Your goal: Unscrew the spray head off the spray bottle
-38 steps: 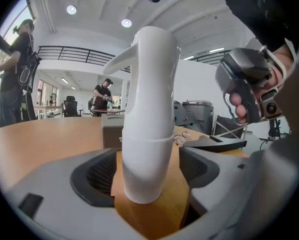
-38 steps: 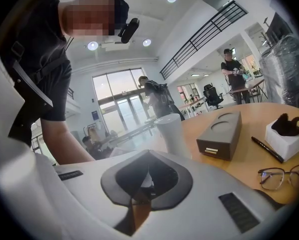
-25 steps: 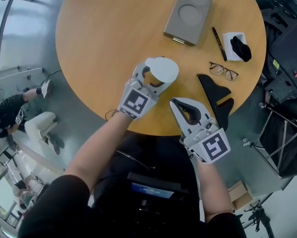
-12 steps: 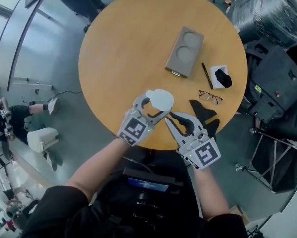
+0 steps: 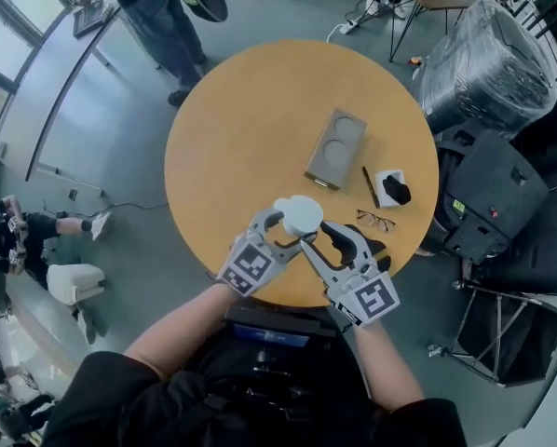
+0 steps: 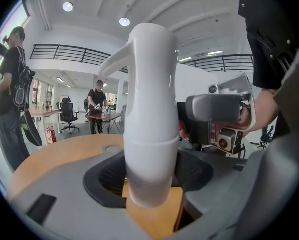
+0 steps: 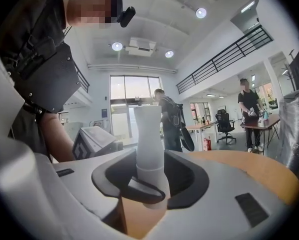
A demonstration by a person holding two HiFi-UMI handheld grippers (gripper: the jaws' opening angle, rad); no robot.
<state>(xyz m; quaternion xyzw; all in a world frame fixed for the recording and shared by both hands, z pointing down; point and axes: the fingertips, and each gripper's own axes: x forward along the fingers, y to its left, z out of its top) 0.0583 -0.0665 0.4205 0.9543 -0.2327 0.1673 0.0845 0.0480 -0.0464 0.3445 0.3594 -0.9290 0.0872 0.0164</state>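
Spray bottle [image 6: 149,109] btwn L gripper [image 6: 150,186] jaws

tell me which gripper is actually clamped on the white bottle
The left gripper: its pads press on the white spray bottle. The right gripper has just been opening; its jaws stand apart around the bottle's top.

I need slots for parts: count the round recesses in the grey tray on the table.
2, both in the grey tray: one recess at its far end, one at its near end. None appears hidden.
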